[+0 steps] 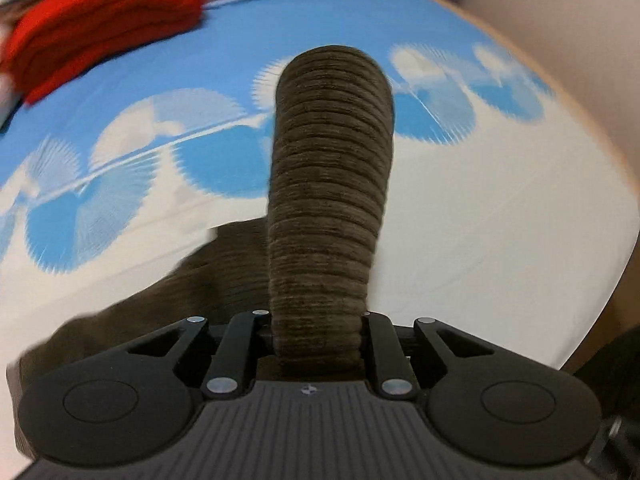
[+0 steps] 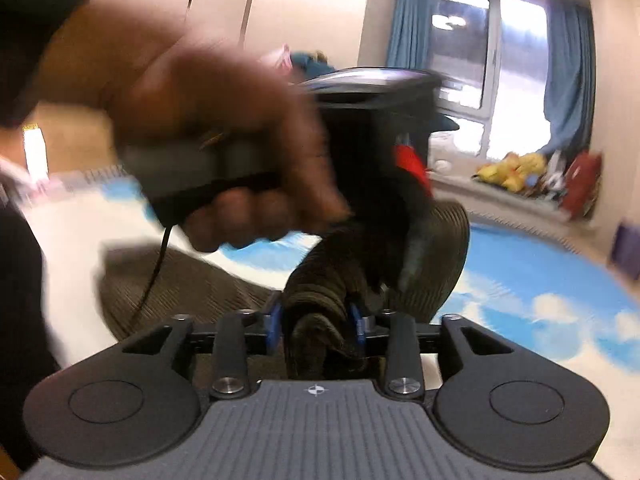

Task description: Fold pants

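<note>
While both views are smeared by motion, the folded red cloth shows at the far left of the left wrist view, lying on the blue-and-white cloud-patterned sheet of the bed. In the middle, the brown ribbed corduroy pants rise in a thick fold from the left tongs, which are clamped onto the fabric; the rest of the pants trails down to the left onto the sheet. In the right wrist view, the person's left hand grips the other tool's handle at left. At centre, the right tongs, blue-padded, pinch a bunched fold of the pants. Yellow plush toys sit by the window at right.
</note>
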A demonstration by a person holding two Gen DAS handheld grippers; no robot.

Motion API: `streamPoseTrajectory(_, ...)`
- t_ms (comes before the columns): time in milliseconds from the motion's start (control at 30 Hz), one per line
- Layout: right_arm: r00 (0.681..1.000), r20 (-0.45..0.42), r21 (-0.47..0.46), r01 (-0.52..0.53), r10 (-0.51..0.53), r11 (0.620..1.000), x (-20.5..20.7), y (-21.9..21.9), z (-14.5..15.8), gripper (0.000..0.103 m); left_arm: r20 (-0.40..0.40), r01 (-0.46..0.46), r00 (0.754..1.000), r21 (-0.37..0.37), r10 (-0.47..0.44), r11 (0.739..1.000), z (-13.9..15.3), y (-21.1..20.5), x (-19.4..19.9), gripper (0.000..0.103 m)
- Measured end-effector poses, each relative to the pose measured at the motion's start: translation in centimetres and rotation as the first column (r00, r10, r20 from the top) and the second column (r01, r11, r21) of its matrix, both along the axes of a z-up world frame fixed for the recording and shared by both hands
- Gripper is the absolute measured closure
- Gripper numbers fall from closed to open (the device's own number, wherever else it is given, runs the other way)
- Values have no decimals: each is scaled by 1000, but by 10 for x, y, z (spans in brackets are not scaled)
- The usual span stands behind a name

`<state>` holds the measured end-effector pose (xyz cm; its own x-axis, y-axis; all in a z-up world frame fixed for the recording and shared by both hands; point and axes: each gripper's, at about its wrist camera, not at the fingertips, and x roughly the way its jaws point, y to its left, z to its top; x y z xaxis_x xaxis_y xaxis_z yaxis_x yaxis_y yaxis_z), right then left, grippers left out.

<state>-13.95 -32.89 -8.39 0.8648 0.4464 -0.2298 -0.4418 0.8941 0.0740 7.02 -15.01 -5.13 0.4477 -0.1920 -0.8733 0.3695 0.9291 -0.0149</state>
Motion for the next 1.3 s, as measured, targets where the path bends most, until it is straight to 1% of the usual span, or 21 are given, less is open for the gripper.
streamPoseTrajectory(100, 997, -30, 159, -66, 72, 985, -4, -17, 8, 59, 24, -94, 995, -49, 96, 994, 13, 85, -3, 84)
streamPoseTrajectory(267, 986, -121, 213, -88, 116, 973, 12, -16, 3, 56, -19, -202, 979, -81, 201, 976, 12, 221, -7, 82)
streamPoseTrajectory(300, 983, -146, 210, -82, 114, 974, 16, -10, 2, 56, -31, -217, 976, -79, 216, 973, 8, 249, -6, 75)
streamPoseTrajectory(333, 979, -168, 211, -81, 118, 974, 23, -3, -1, 56, -38, -240, 971, -76, 238, 968, 2, 270, -4, 58)
streamPoseTrajectory(367, 972, -195, 220, -84, 128, 972, 30, 2, -3, 54, -50, -286, 958, -72, 283, 955, -8, 294, 0, 48)
streamPoseTrajectory(400, 966, -218, 224, -85, 135, 971, 29, 13, -2, 51, -60, -352, 935, -68, 349, 933, -18, 319, 3, 26)
streamPoseTrajectory(433, 958, -251, 230, -82, 140, 970, 35, 21, -5, 48, -63, -418, 908, -78, 414, 905, -28, 339, 4, 15)
streamPoseTrajectory(500, 936, -321, 233, -73, 147, 970, 46, 37, -13, 39, -119, -517, 856, -165, 503, 840, -52, 374, 0, 15)
streamPoseTrajectory(533, 919, -367, 228, -61, 144, 972, 57, 44, -16, 36, -194, -548, 835, -214, 514, 809, -67, 386, -1, 15)
streamPoseTrajectory(567, 904, -405, 221, -48, 136, 974, 64, 51, -19, 33, -276, -563, 818, -205, 505, 800, -78, 391, 3, 15)
streamPoseTrajectory(600, 890, -439, 215, -30, 124, 976, 75, 58, -22, 33, -289, -551, 822, -190, 490, 812, -81, 394, 7, 15)
streamPoseTrajectory(667, 866, -493, 211, 27, 83, 977, 102, 69, -30, 31, -250, -482, 865, -178, 435, 858, -81, 390, 13, 13)
streamPoseTrajectory(733, 838, -543, 211, 76, 52, 975, 130, 78, -40, 28, -278, -473, 868, -202, 412, 858, -87, 391, 17, 13)
streamPoseTrajectory(800, 786, -618, 197, 129, 21, 972, 163, 88, -57, 27, -321, -479, 860, -239, 396, 845, -98, 391, 21, 13)
streamPoseTrajectory(933, 676, -736, 175, 154, 25, 972, 200, 102, -90, 27, -334, -438, 876, -246, 348, 865, -114, 376, 30, 14)
streamPoseTrajectory(967, 671, -739, 186, 133, 50, 973, 205, 107, -93, 28, -326, -424, 882, -240, 339, 873, -116, 373, 30, 15)
streamPoseTrajectory(1033, 685, -724, 197, 100, 76, 975, 208, 113, -94, 40, -319, -417, 886, -236, 335, 878, -116, 365, 32, 26)
streamPoseTrajectory(1100, 686, -723, 192, 83, 84, 978, 212, 117, -87, 65, -306, -419, 888, -236, 342, 877, -113, 363, 34, 35)
streamPoseTrajectory(1167, 701, -706, 202, 65, 99, 977, 215, 115, -75, 81, -296, -418, 891, -234, 345, 878, -106, 360, 35, 45)
streamPoseTrajectory(1233, 724, -677, 239, 52, 128, 970, 217, 101, -59, 83, -287, -421, 893, -263, 347, 868, -97, 352, 38, 59)
streamPoseTrajectory(1300, 751, -641, 264, 24, 157, 964, 219, 82, -40, 84, -276, -409, 902, -303, 332, 861, -90, 333, 45, 60)
